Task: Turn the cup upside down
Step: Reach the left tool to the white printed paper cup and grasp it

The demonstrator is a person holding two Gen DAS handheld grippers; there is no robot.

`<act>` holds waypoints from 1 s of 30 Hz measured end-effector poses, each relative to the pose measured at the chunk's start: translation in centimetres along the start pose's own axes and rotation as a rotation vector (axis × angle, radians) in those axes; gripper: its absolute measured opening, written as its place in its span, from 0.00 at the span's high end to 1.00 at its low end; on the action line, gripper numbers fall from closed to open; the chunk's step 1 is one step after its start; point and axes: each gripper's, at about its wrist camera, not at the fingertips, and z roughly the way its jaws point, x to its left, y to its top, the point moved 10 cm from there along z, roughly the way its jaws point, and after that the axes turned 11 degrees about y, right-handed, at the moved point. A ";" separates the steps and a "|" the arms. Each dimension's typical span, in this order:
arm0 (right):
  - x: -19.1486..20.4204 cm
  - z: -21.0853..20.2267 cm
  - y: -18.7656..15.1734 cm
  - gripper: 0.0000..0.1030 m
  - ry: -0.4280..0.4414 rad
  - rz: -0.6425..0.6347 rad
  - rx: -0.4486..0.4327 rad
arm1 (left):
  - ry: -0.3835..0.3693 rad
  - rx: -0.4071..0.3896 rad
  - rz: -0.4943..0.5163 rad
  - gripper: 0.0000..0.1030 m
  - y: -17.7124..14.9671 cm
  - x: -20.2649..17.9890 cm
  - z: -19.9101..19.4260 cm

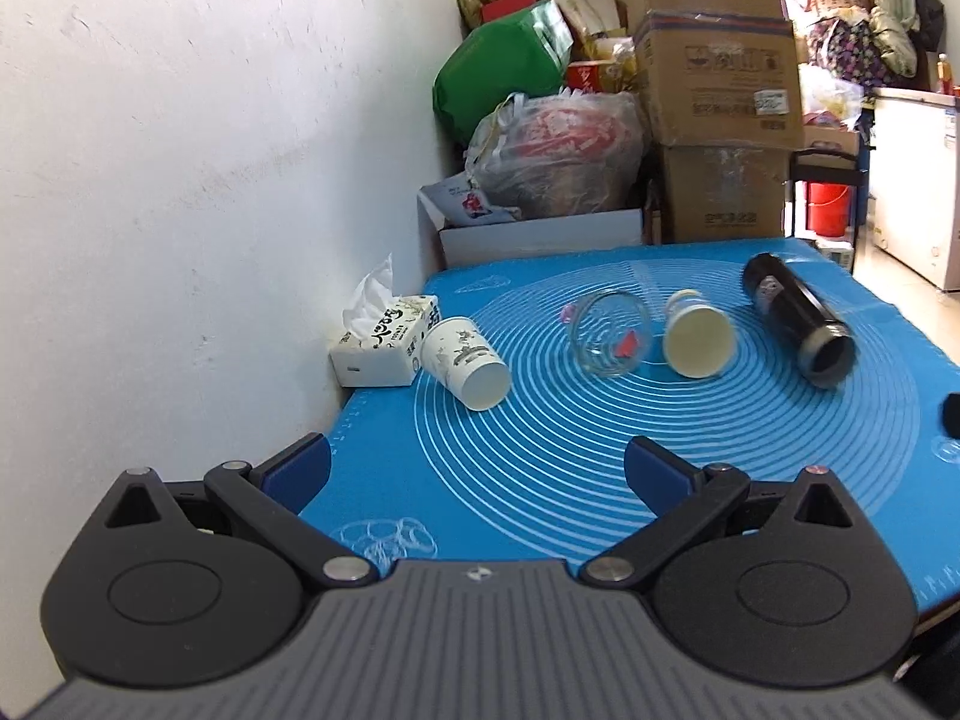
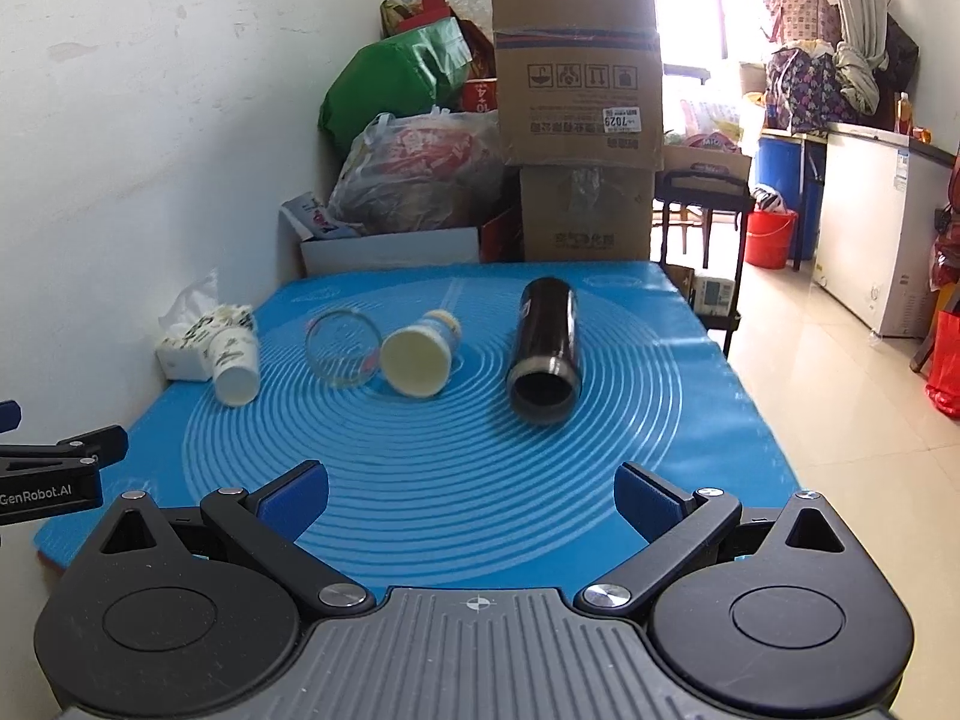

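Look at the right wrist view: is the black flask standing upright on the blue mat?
No, the black flask lies on its side on the blue mat, its open mouth facing the camera.

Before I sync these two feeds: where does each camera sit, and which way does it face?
Left wrist: on the left gripper, low at the blue mat's near-left edge, facing the printed paper cup; its open blue fingers show.
Right wrist: on the right gripper, facing the black flask; its open fingers show.
Shared: glass cup, cream cup, tissue box.
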 end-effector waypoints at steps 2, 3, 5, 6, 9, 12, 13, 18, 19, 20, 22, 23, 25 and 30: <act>-0.4 1.0 0.8 0.00 -0.003 -0.001 0.000 | 0.017 0.007 -0.016 0.00 0.5 0.1 1.7; -0.5 1.5 1.1 0.00 -0.005 -0.002 0.002 | 0.036 0.007 -0.031 0.00 0.8 0.2 2.6; -0.8 2.6 1.7 0.00 -0.007 -0.006 0.011 | 0.074 0.003 -0.044 0.00 1.3 0.3 4.3; -1.0 3.2 2.0 0.00 -0.009 -0.008 0.016 | 0.088 0.004 -0.046 0.00 1.6 0.3 5.3; -1.5 5.0 2.7 0.00 -0.012 -0.015 0.032 | 0.102 0.019 -0.056 0.00 2.5 0.2 8.2; -2.2 6.9 3.0 0.00 -0.011 -0.012 0.053 | 0.097 0.044 -0.055 0.00 3.4 -0.3 11.1; -2.4 7.6 3.0 0.00 -0.006 -0.005 0.063 | 0.102 0.050 -0.056 0.00 3.6 -0.5 12.0; -3.7 10.7 2.9 0.00 0.001 0.017 0.101 | 0.118 0.109 -0.098 0.00 4.4 -0.9 17.5; -3.9 11.3 3.0 0.00 -0.001 0.015 0.105 | 0.120 0.123 -0.103 0.01 4.5 -1.0 18.5; -4.2 11.7 3.0 0.00 -0.003 0.014 0.108 | 0.126 0.139 -0.103 0.01 4.3 -1.2 19.5; -4.5 12.4 3.0 0.00 0.000 0.017 0.113 | 0.129 0.172 -0.107 0.01 4.1 -1.4 21.4; -4.6 12.7 3.0 0.00 0.004 0.019 0.115 | 0.132 0.185 -0.106 0.01 4.0 -1.5 22.3; -4.8 13.1 2.8 0.00 0.008 0.023 0.119 | 0.138 0.212 -0.097 0.01 3.6 -1.8 23.7; -5.2 13.8 2.3 0.00 0.023 0.033 0.139 | 0.095 0.297 -0.152 0.03 2.2 -2.4 26.1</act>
